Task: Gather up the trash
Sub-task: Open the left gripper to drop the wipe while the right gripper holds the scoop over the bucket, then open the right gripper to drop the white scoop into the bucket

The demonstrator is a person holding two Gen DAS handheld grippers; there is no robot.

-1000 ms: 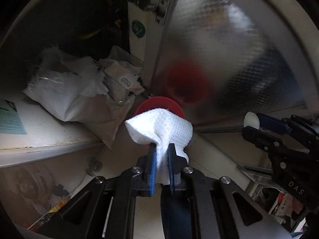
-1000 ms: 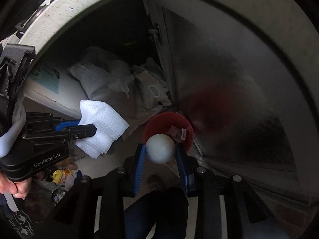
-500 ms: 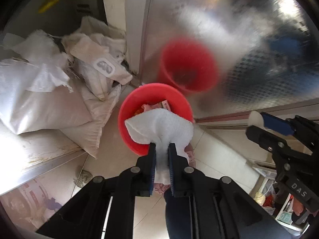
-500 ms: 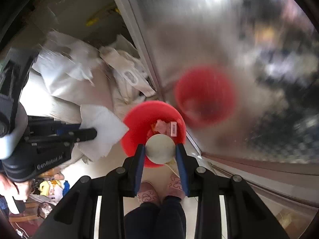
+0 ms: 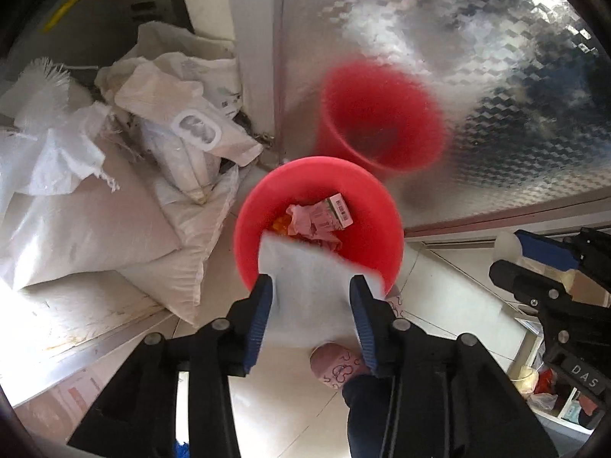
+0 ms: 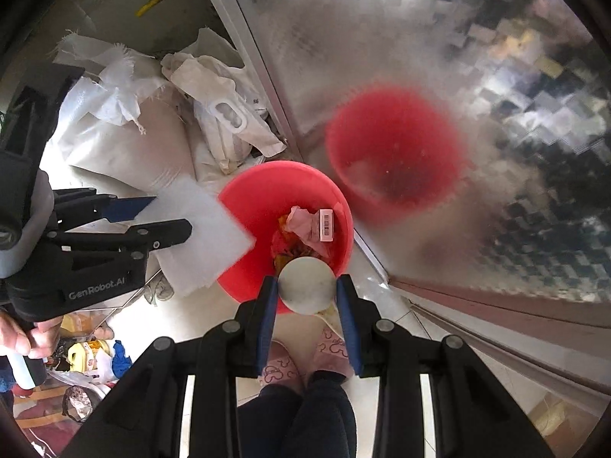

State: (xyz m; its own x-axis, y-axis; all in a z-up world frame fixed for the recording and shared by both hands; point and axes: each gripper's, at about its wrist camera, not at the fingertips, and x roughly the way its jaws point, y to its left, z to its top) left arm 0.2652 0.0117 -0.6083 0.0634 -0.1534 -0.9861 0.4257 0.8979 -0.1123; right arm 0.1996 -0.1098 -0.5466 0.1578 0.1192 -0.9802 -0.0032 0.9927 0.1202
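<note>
A red bucket [image 5: 366,236] [image 6: 248,210] stands on the tiled floor, holding a pink wrapper [image 5: 305,217] and a small barcoded box [image 6: 327,225]. Straight above its near rim, my left gripper [image 5: 310,286] [image 6: 152,213] points down and its jaws are opening. A white paper towel [image 5: 309,297] [image 6: 206,236], blurred and loose, hangs between them. My right gripper [image 6: 306,282] [image 5: 534,267] is beside it over the rim, shut on a white ball [image 6: 305,294] [image 5: 505,243].
Several white woven sacks [image 5: 88,221] are piled left of the bucket. A patterned door panel [image 5: 477,57] behind it mirrors the bucket in red. The person's pink slippers [image 6: 280,370] stand on the floor below. Small clutter [image 6: 88,355] lies at the lower left.
Both grippers came down over the red bucket. The left jaws, shut on the towel before, now stand apart and the towel has slackened. The right still grips the ball.
</note>
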